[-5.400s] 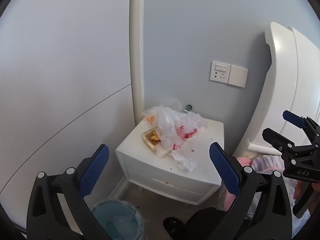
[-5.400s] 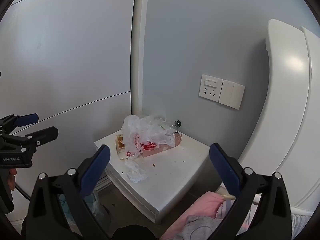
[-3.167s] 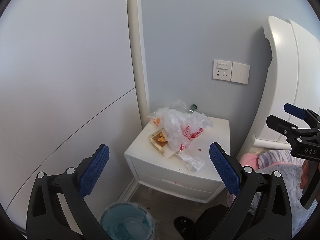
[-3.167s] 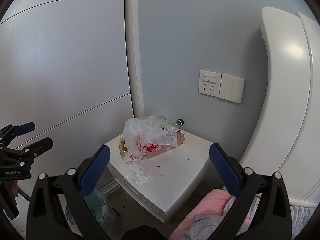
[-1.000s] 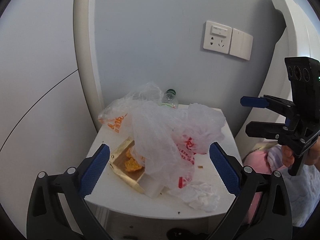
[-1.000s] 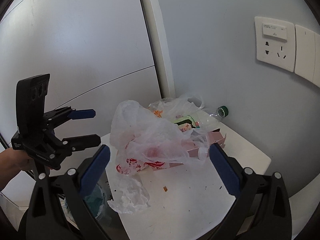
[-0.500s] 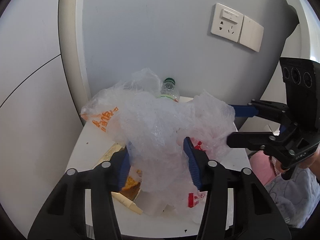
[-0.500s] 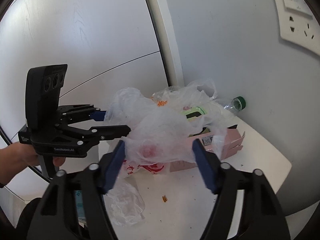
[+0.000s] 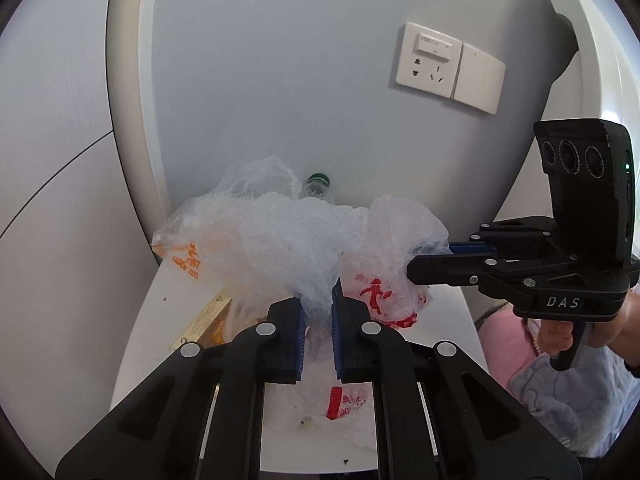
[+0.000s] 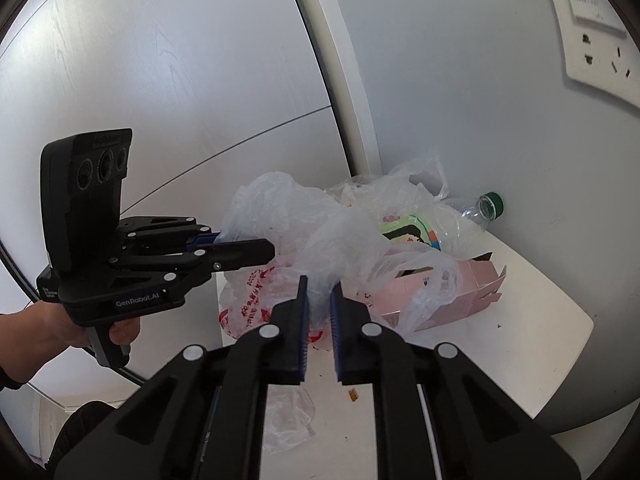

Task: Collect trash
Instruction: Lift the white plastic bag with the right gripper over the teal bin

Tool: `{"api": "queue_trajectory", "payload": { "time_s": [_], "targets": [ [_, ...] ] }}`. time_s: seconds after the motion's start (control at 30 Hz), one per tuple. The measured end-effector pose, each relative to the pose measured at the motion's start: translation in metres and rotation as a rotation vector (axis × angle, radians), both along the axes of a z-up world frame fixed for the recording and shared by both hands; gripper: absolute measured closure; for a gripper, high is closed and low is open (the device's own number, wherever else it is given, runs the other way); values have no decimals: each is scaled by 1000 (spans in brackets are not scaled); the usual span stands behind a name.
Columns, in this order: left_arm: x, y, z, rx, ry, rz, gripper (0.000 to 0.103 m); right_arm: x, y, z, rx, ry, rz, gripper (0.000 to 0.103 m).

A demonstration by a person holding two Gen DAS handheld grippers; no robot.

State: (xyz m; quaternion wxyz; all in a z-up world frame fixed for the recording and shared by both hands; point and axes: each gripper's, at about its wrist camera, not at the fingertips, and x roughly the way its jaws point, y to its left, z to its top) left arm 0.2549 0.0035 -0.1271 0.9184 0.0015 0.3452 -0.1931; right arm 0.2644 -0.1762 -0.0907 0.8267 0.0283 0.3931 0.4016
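Note:
A clear plastic bag with red print [image 9: 376,264] [image 10: 304,240] lies heaped on the white nightstand [image 9: 160,312] [image 10: 532,304]. My left gripper [image 9: 318,300] is shut on a fold of the bag; it also shows in the right wrist view [image 10: 256,250]. My right gripper [image 10: 319,292] is shut on another fold; it shows in the left wrist view [image 9: 424,260] at the bag's right side. Under the bag are a pink carton [image 10: 460,292], a food box with yellow scraps [image 9: 208,320] and a clear bottle with a green cap [image 9: 318,184] [image 10: 486,204].
A second clear bag with orange print [image 9: 188,256] lies at the left. A crumpled wrapper [image 10: 288,416] and crumbs lie on the nightstand front. A wall socket [image 9: 428,64] is above. Pink and blue bedding [image 9: 560,384] is at the right.
Both grippers have closed in on the plastic bag and shut on its folds; half a second ago their jaws stood partly open around it.

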Motion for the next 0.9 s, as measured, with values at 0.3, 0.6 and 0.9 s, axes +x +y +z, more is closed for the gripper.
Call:
{"api": "queue_trajectory", "payload": {
  "time_s": [0.3, 0.6, 0.9],
  "targets": [
    [-41, -8, 42, 8, -40, 13, 94, -29, -1, 37, 6, -45, 5, 92],
    [-91, -11, 67, 33, -67, 52, 94, -72, 3, 62, 4, -77, 12, 91],
    [-146, 9, 79, 50, -84, 120, 94, -115, 30, 76, -2, -109, 78, 92]
  ]
}}
